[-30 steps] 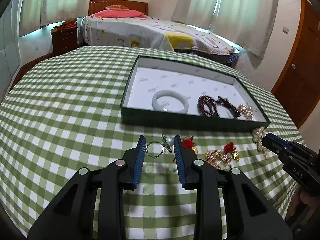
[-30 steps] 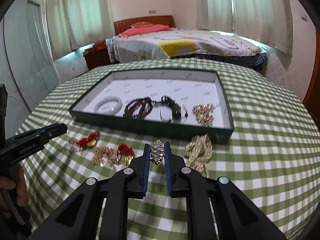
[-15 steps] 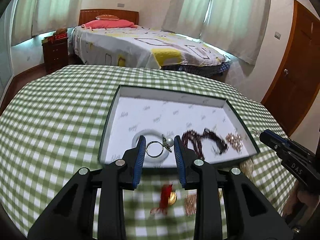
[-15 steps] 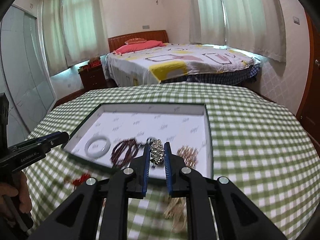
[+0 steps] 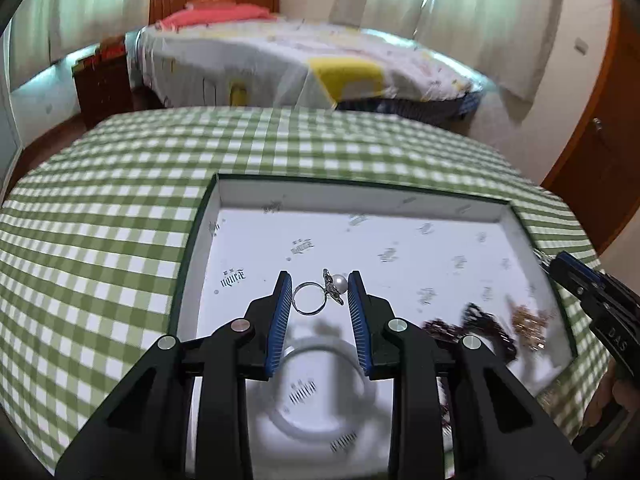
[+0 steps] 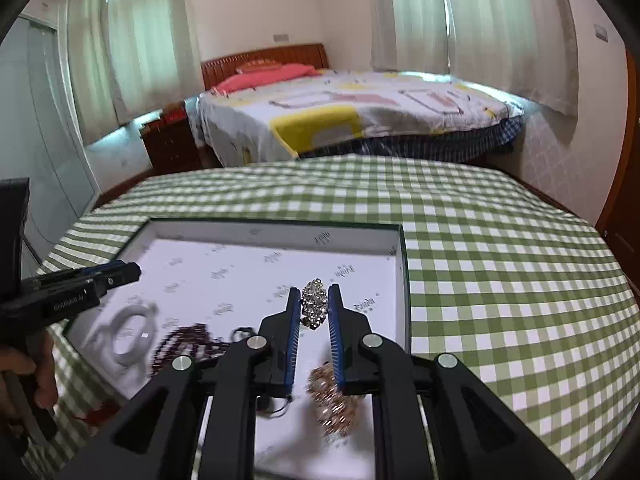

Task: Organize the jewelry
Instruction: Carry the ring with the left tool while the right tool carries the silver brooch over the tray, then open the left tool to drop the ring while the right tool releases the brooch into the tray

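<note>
My left gripper (image 5: pixel 319 293) is shut on a silver pearl ring (image 5: pixel 316 297), held above the white floor of the dark green tray (image 5: pixel 188 248). Below it in the tray lies a pale jade bangle (image 5: pixel 320 432), with a dark bead bracelet (image 5: pixel 472 328) and a gold piece (image 5: pixel 528 326) to its right. My right gripper (image 6: pixel 315 309) is shut on a sparkling rhinestone piece (image 6: pixel 314 307), also above the tray (image 6: pixel 403 280), over its right part. Under it lie a rose-gold chain (image 6: pixel 334 404), the dark beads (image 6: pixel 184 342) and the bangle (image 6: pixel 128 330).
The tray sits on a round table with a green checked cloth (image 6: pixel 500 280). Red tasselled jewelry (image 6: pixel 98 416) lies on the cloth near the tray's front edge. A hand (image 6: pixel 28 380) holds the left gripper's handle. A bed (image 6: pixel 360 112) and a nightstand stand beyond the table.
Both grippers have moved forward from the cloth in front of the tray to above its white floor, each still holding its piece. The loose jewelry on the cloth has dropped out of view.
</note>
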Motion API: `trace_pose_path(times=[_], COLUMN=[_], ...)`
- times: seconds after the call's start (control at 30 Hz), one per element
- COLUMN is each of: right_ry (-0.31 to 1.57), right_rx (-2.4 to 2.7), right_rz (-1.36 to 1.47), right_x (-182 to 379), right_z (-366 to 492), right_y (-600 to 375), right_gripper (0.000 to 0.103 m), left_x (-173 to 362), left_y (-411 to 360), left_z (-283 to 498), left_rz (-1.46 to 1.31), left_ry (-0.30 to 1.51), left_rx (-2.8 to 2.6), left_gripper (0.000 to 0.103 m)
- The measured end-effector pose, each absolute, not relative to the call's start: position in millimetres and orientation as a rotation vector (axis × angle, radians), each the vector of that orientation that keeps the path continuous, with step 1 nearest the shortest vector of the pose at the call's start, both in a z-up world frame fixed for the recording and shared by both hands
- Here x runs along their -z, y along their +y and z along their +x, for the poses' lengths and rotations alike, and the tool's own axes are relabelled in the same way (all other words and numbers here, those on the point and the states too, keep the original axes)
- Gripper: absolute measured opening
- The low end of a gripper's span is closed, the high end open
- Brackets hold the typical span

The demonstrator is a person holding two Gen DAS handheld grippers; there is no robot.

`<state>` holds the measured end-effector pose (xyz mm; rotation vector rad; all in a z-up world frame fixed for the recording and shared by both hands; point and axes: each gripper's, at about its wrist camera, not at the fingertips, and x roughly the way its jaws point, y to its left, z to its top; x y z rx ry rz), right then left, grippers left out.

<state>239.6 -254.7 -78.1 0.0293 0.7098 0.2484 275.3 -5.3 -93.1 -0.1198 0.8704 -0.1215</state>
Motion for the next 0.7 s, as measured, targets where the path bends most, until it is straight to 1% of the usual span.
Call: trace_pose_path(times=[0.27, 0.6, 0.7], right_ry=[0.809, 0.849, 0.846], right_rx=[-0.233, -0.228, -0.232], right_rz=[0.013, 0.011, 0.013], right_x=[104, 114, 114], right_z=[263, 268, 268], right_y=[-257, -261, -261], right_gripper=[0.015, 0.015, 0.017], left_x=[116, 118, 119], left_y=[-6, -13, -13], left_z=[303, 309, 309], left_rz=[-0.119, -0.085, -0.092], left_ry=[0.979, 0.976, 0.975], left_rx=[0.104, 0.108, 0.113], left_gripper=[0.028, 0.029, 0.031])
